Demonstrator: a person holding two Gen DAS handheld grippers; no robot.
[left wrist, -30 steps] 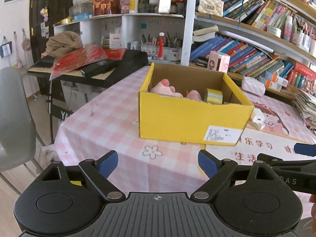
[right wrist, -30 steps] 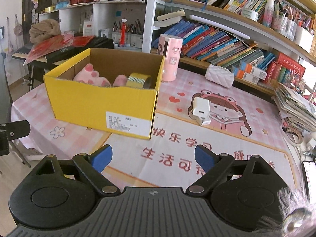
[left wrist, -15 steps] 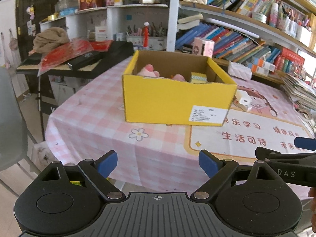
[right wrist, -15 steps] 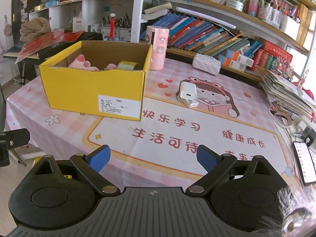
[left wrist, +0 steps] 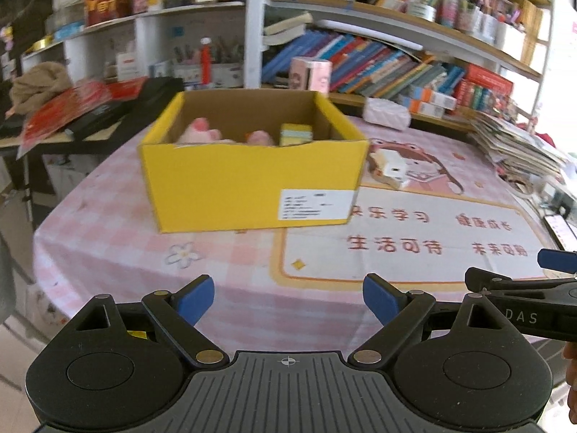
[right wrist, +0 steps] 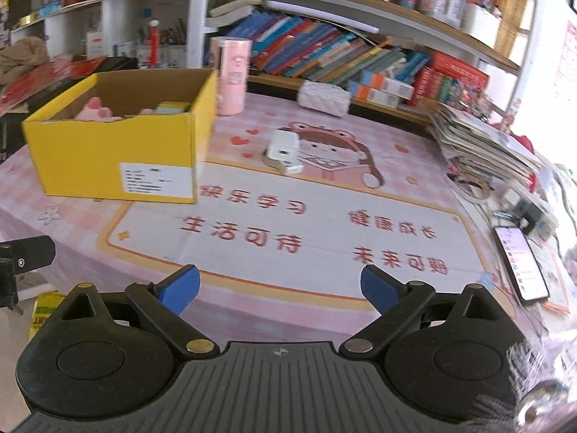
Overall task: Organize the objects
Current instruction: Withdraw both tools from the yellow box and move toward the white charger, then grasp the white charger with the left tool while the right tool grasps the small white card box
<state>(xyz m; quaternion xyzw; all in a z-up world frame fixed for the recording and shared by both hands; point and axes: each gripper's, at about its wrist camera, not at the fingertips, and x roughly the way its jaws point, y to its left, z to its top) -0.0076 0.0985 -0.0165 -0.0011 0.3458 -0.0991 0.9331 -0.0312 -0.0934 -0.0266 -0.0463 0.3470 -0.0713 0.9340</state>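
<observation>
Grippers, left gripper and right gripper, both spread and empty; next grab looks like the white charger, then into the yellow box.

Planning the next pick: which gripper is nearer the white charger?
Right. The right gripper faces the charger almost straight ahead; the left gripper sits farther left, before the box.

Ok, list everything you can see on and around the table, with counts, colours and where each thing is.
Box: 1, yellow, table's left part.
Plush toy: pink, inside box; count unclear.
Tape roll: 1, striped, inside box.
Charger: 1, white, table centre.
Cylinder: 1, pink, behind box.
Pouch: 1, white, quilted, far edge.
Phone: 1, black, right edge.
Magazines: stack, right side.
Books: many, multicoloured, shelves.
Left gripper: open.
Right gripper: open.
</observation>
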